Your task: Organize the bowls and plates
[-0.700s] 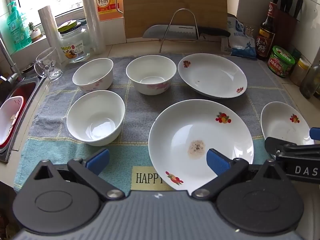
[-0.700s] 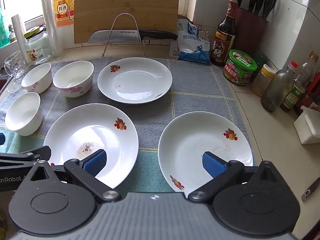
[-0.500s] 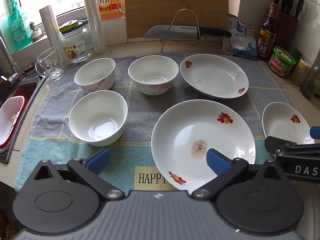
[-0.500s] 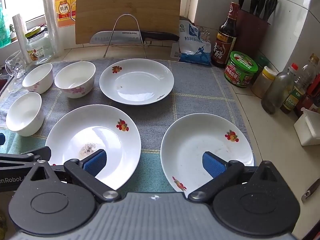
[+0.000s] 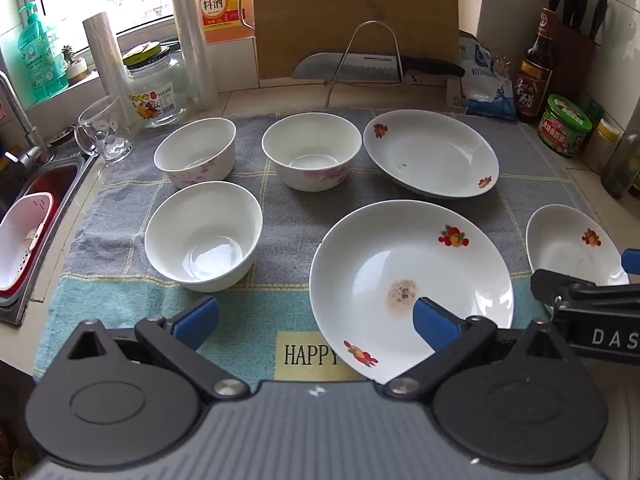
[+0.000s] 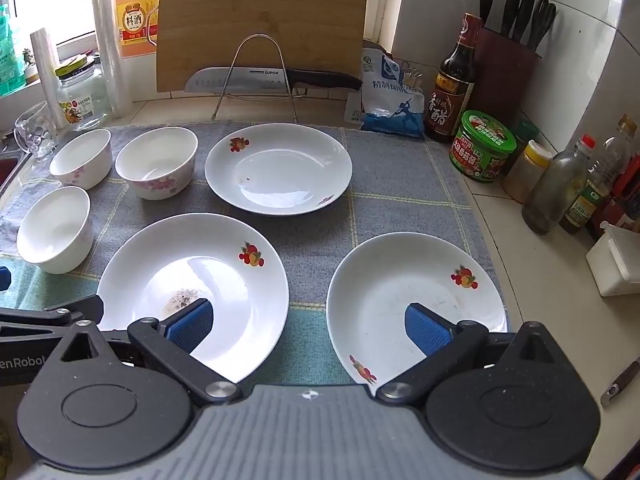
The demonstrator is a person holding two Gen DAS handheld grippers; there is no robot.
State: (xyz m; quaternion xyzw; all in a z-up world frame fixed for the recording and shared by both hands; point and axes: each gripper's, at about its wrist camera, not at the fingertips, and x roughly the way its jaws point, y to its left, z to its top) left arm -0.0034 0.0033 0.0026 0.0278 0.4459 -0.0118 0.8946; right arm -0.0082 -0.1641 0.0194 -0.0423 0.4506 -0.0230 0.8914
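Observation:
Three white bowls and three white fruit-print plates sit on a grey-blue mat (image 5: 296,220). In the left wrist view a plain bowl (image 5: 203,236) is near left, two pink-flowered bowls (image 5: 196,156) (image 5: 312,156) behind it, a stained plate (image 5: 412,284) near centre, a clean plate (image 5: 432,154) behind, and a third plate (image 5: 568,244) at right. My left gripper (image 5: 316,320) is open above the mat's front edge. In the right wrist view my right gripper (image 6: 308,324) is open, between the stained plate (image 6: 196,276) and the right plate (image 6: 412,300).
A knife on a wire rack (image 6: 260,76) and a cutting board (image 6: 260,20) stand at the back. Bottles, jars and a knife block (image 6: 508,68) line the right wall. A glass mug (image 5: 104,128), a jar and the sink (image 5: 28,216) are at left.
Both grippers have eased slightly forward and to the left over the mat; the dishes have not moved. Both stay open.

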